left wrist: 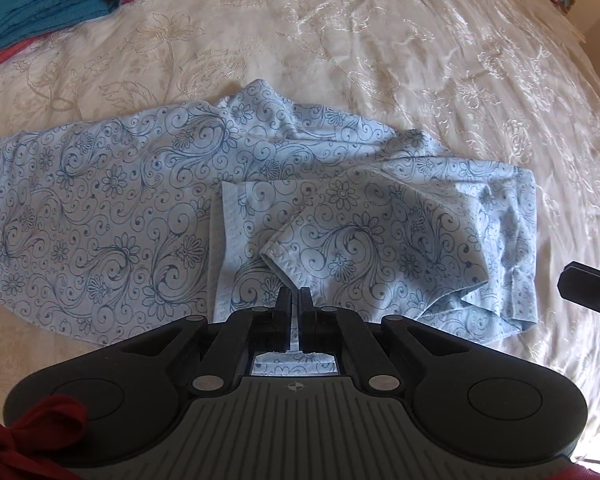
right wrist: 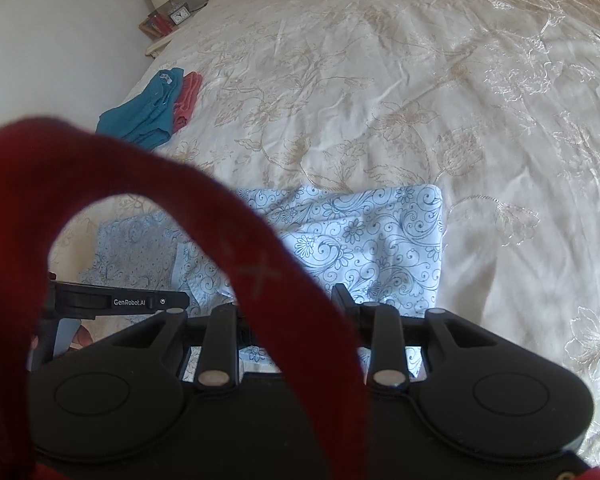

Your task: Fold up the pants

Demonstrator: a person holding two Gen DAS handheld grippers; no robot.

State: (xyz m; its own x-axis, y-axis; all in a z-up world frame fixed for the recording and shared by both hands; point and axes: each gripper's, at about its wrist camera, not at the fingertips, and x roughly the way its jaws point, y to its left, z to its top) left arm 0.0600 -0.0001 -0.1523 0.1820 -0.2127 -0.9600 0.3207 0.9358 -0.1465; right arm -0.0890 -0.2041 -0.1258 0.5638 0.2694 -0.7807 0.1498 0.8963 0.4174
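Left hand-held gripper (right wrist: 120,302), "GenRobot.AI" label

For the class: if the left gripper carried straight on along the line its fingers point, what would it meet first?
Most likely the light blue floral-print pants on the cream embroidered bedspread. The left gripper, shut, points down at their near fold; depth is unclear.

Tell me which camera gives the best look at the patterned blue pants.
The left wrist view: the pants lie spread across the bedspread, unobstructed. In the right wrist view a red strap covers much of them.
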